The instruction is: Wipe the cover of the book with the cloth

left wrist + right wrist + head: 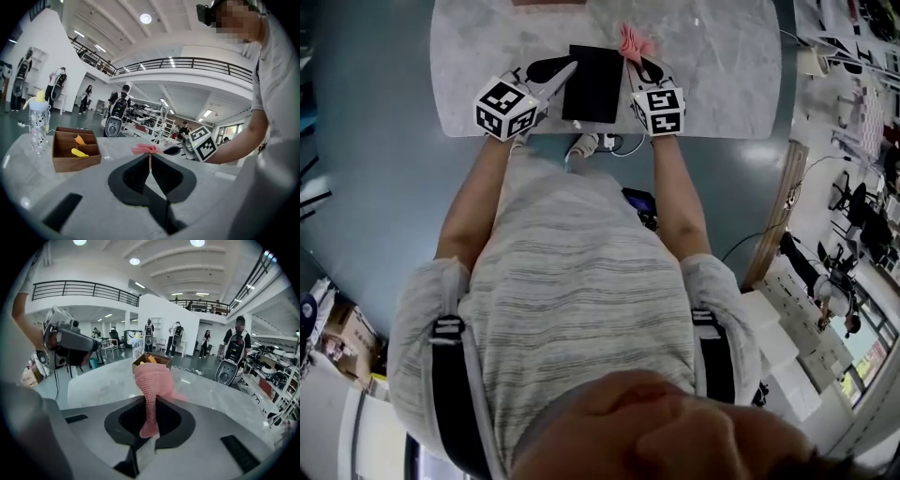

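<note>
The pale marble worktop [712, 84] stands in a big open hall with a railed mezzanine. The black book [593, 89] lies flat on it with its cover up, close to the person's edge and between the two tools.

The pink cloth [633, 42] is bunched just off the book's far right corner. The right tool [634, 64] has it pinched in clamped jaws, with a tail hanging through them. The left tool [568, 71] is closed on nothing, with its tip at the book's left edge. From above I can't quite tell whether it rests on the cover.

The step in hand looks like bringing the cloth to the cover, and no wiping contact shows yet. The next move probably calls for lowering the right tool until the cloth lies on the cover. It would then sweep across while the left tool pins the book so it doesn't slide.

Beyond the book, a wooden box [77, 161] holds small yellow and orange pieces. A clear bottle [39, 126] stands beside it. Both are well apart from the book and out of the way. Only the left tool's tip sits in the sweep's path.
</note>
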A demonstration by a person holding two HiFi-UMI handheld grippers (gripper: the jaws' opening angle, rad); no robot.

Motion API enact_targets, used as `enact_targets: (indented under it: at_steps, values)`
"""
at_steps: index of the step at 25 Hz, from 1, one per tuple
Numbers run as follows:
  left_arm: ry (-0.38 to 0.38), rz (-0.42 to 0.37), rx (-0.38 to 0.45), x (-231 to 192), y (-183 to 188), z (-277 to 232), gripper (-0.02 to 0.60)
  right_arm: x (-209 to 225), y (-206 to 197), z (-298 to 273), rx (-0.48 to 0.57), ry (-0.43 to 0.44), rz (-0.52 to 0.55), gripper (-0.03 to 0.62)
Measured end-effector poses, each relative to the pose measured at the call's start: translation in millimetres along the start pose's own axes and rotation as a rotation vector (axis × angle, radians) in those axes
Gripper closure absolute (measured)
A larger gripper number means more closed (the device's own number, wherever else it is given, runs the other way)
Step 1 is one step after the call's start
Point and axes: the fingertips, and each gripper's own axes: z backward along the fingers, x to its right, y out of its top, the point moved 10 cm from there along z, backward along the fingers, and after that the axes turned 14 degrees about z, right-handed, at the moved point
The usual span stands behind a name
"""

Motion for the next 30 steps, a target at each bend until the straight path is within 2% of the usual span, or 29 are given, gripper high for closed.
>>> enact_targets:
  at_steps: [5, 12, 18, 22, 25, 30]
  values:
    - [0.058, 0.019, 0.026, -2.2, -6.4, 1.0, 0.558, -2.1, -4.9, -34.2, -0.034, 0.062, 0.071, 0.559]
    - [0.072, 0.016, 0.047, -23.0, -2.6, -3.0, 0.558, -17.5, -5.2, -75.3, -0.086, 0.158, 0.182, 0.559]
    - [0.069, 0.017, 0.038, -30.9, -1.4, -8.2, 0.558, -37.3, -16.9, -95.5, -0.197, 0.263, 0.344, 0.559]
    - [0.065, 0.027, 0.030, -33.8, -4.4, -8.7, 0.558, -45.7, -29.0, -105.2, -0.308, 0.270, 0.437, 0.559]
    - [0.057, 0.030, 0.023, -34.1, -7.1, -7.0, 0.558, -51.7, -34.3, -106.2, -0.355, 0.295, 0.430, 0.559]
    - [0.043, 0.032, 0.016, -32.0, -9.3, -10.5, 0.558, -57.3, -40.6, -95.9, -0.351, 0.356, 0.367, 0.559]
